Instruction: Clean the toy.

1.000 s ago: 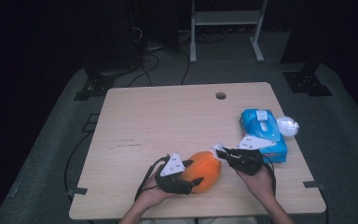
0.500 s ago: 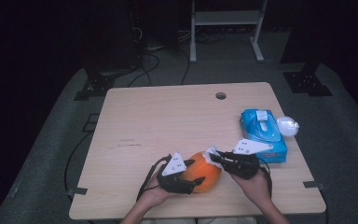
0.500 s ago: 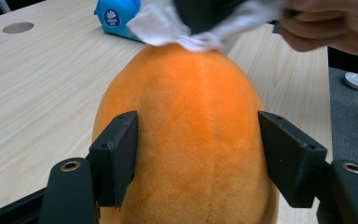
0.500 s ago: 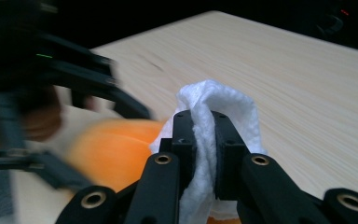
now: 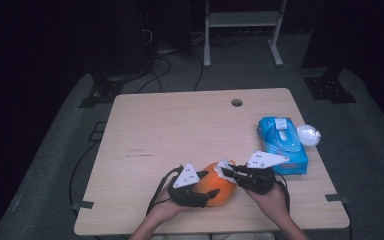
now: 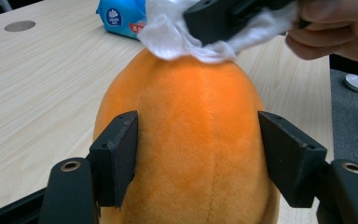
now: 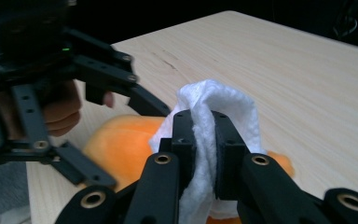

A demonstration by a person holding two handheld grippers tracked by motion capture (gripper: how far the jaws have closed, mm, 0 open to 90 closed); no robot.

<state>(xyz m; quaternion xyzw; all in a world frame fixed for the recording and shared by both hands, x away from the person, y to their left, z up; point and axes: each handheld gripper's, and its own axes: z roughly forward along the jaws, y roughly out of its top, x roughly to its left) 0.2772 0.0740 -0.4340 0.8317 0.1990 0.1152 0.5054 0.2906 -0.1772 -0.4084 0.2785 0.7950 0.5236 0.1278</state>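
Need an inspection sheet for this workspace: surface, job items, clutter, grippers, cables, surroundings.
Surface: light wooden table with a round hole near the far edge.
Job's things: orange plush toy at the near edge; white cloth wipe touching its top.
Clutter: blue wipes pack; small white round object beside it.
Grippers: left hand-held gripper shut on the toy; right hand-held gripper shut on the wipe.
Cables: black cable trailing from the left hand-held gripper; more on the floor.
Surroundings: grey floor, white metal rack behind, dark room.

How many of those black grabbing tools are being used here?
2: the left tool grips the orange plush toy from its left; the right tool presses a white wipe on top.
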